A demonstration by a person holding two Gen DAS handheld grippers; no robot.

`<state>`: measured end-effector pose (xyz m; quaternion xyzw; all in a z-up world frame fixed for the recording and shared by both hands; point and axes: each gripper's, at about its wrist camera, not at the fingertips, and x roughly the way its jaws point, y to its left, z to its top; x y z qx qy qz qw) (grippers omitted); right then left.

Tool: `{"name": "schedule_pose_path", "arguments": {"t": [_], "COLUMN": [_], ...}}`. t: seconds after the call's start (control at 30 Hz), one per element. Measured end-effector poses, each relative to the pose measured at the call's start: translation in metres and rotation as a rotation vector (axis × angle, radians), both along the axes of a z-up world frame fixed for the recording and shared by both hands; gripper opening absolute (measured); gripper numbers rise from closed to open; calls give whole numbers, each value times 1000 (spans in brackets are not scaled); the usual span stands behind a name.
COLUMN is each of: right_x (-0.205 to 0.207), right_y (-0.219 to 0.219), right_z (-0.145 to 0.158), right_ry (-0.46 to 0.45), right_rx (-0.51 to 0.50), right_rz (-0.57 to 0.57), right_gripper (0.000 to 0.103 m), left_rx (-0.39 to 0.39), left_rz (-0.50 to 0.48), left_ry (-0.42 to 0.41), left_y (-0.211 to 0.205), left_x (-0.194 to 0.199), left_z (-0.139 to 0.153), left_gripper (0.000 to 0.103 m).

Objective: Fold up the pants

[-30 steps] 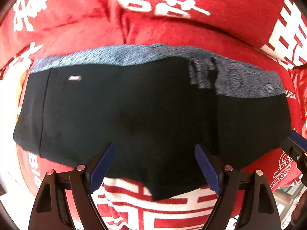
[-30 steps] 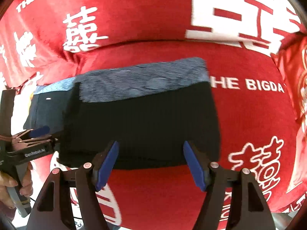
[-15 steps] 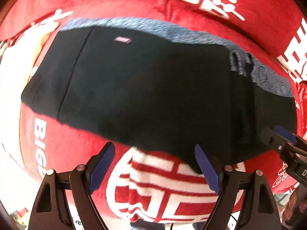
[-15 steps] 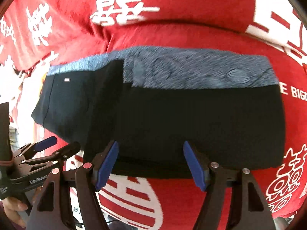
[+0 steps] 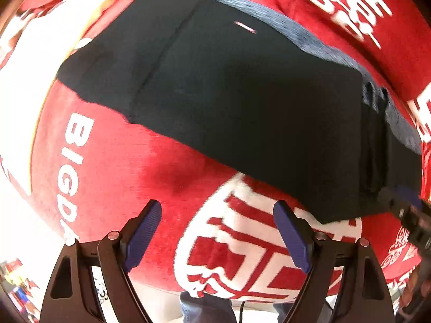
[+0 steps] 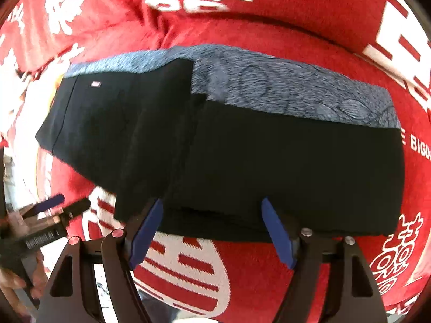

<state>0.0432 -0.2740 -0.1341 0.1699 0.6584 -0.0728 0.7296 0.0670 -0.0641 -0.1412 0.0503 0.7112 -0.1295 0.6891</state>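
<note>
Black pants (image 5: pixel 242 107) with a grey-blue waistband (image 6: pixel 282 91) lie flat on a red blanket (image 5: pixel 113 177). In the right wrist view one side of the pants (image 6: pixel 269 161) is folded over the other. My left gripper (image 5: pixel 216 215) is open over bare blanket, just off the pants' lower edge, with nothing between its fingers. My right gripper (image 6: pixel 212 210) hangs over the lower hem and its jaws are opening. The hem lies between its blue pads, which do not press on it. Each view also catches the other gripper at its edge: the right gripper (image 5: pixel 404 207) and the left gripper (image 6: pixel 62 204).
The red blanket (image 6: pixel 269 21) bears large white characters and lettering and is rumpled behind the pants. A person's hand (image 6: pixel 16 290) holds the left gripper's handle. Blue denim (image 5: pixel 204 306) shows past the blanket's near edge.
The left gripper has slid left and off the pants onto bare blanket, rolling as it went. The right gripper has moved left along the pants to the hem, and its jaws stand slightly wider.
</note>
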Motion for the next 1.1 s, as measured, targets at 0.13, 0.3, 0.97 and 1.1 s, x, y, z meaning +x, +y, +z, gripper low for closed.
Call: {"name": "schedule_pose_path", "arguments": {"t": [0.13,0.3,0.97,1.1], "right_x": [4,16,27,26], "right_y": [20,48,57,61], "right_z": [5,20,-5,-6], "right_ry": [5,-58,-37,-36], "right_rx": [-21,-57,-26,-44], "right_rz": [78,187,189,199], "right_gripper": [79,79,84,86], "left_rx": [-10,-7,-164,-211], "left_rz": [80,148,412,437], "left_ry": [-22,-45,-67,-47], "left_y": [30,60,151,156], "left_x": [13,27,74,87], "left_z": [7,11,8,-5], "left_gripper": [86,86,86,86]}}
